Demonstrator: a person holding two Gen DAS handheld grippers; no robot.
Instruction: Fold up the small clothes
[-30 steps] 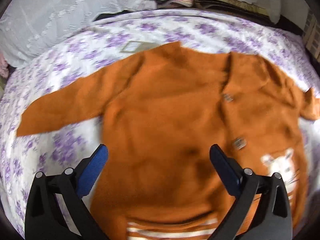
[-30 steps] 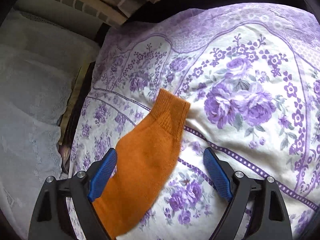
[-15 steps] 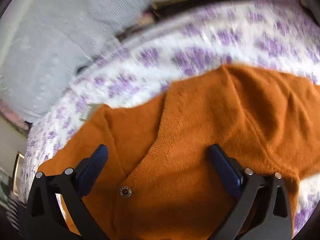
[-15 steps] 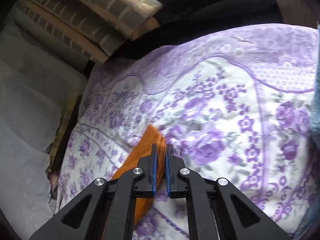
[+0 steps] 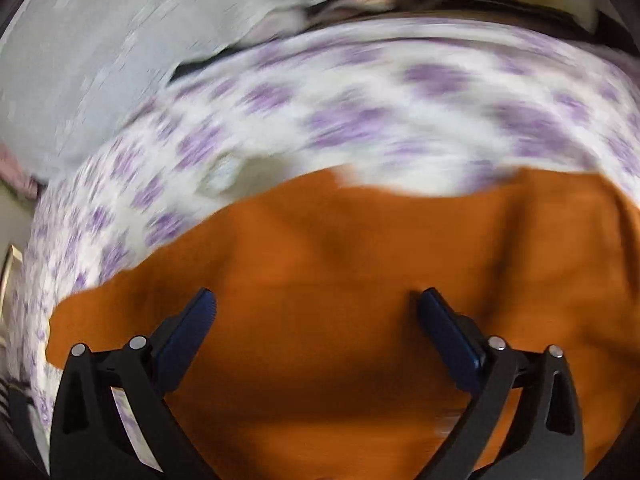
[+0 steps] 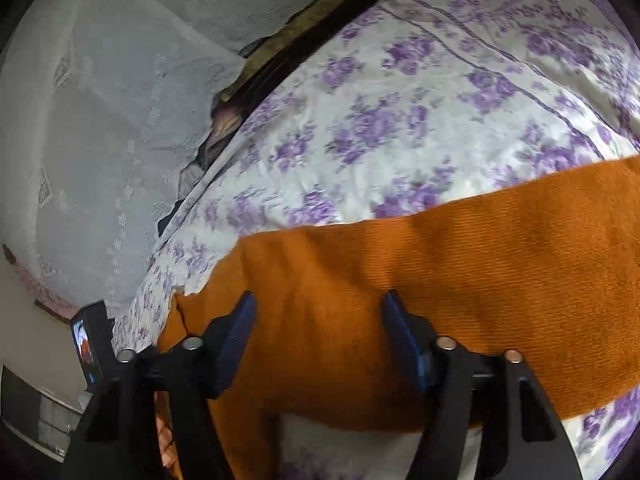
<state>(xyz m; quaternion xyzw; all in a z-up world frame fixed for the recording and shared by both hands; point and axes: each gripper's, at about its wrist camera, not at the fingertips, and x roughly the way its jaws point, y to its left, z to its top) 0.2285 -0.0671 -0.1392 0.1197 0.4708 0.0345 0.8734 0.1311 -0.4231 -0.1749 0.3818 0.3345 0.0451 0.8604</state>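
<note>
An orange knit cardigan [image 5: 360,280] lies on a white bedspread with purple flowers [image 5: 360,120]. The left wrist view is blurred by motion. My left gripper [image 5: 316,320] is open just above the cardigan's body, nothing between its blue pads. In the right wrist view an orange sleeve [image 6: 500,248] lies folded across the garment. My right gripper [image 6: 318,320] is open over the orange knit [image 6: 320,280], holding nothing.
White lace pillows [image 6: 100,120] lie at the head of the bed, with a dark gap [image 6: 248,80] between them and the bedspread [image 6: 400,100]. The other handheld gripper [image 6: 92,340] shows at the lower left of the right wrist view.
My right gripper, shut on the sleeve cuff half a second ago, has carried the sleeve across the cardigan and opened. My left gripper has stayed open and swung over the cardigan's upper part.
</note>
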